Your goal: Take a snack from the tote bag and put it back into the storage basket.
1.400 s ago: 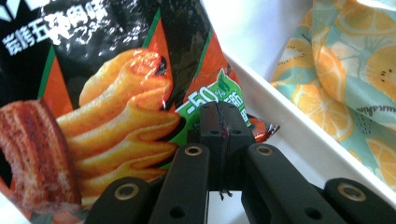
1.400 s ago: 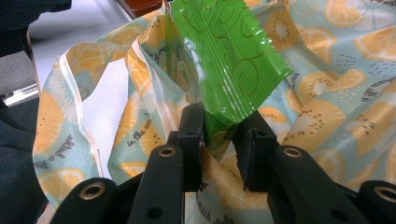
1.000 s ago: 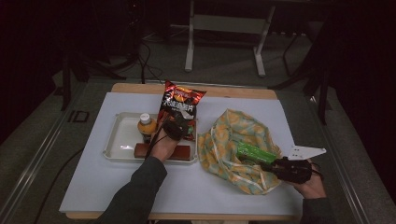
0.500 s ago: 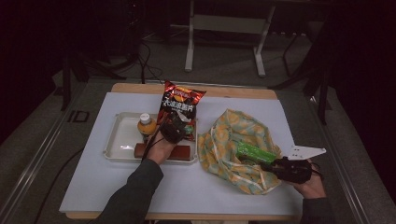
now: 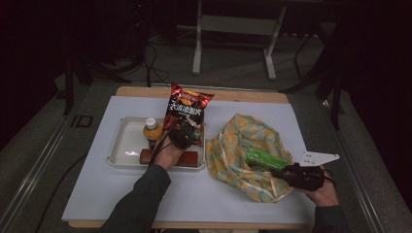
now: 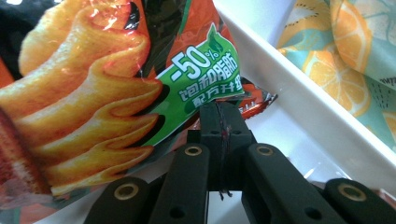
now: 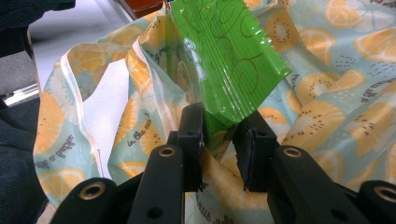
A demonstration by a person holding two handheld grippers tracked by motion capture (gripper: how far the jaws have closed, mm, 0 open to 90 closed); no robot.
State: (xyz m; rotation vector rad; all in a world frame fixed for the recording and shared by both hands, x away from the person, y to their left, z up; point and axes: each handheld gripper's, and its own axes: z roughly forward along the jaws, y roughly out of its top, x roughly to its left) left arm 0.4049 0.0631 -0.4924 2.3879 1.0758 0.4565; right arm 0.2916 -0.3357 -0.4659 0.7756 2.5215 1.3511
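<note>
The left gripper [image 5: 184,133] pinches the chip bag's [image 5: 187,109] lower corner upright in the white tray [image 5: 127,141], left of the fruit-print bag [image 5: 243,141], where the right gripper [image 5: 277,171] clamps a green packet [image 5: 265,158].

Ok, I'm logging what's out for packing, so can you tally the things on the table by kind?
Snack packets: 2 (chip bag, green packet)
Bottles: 1 (orange-capped bottle)
Brown blocks: 1 (brown block)
Trays: 1 (white tray)
Cloth bags: 1 (citrus-print bag)
Total: 6
</note>
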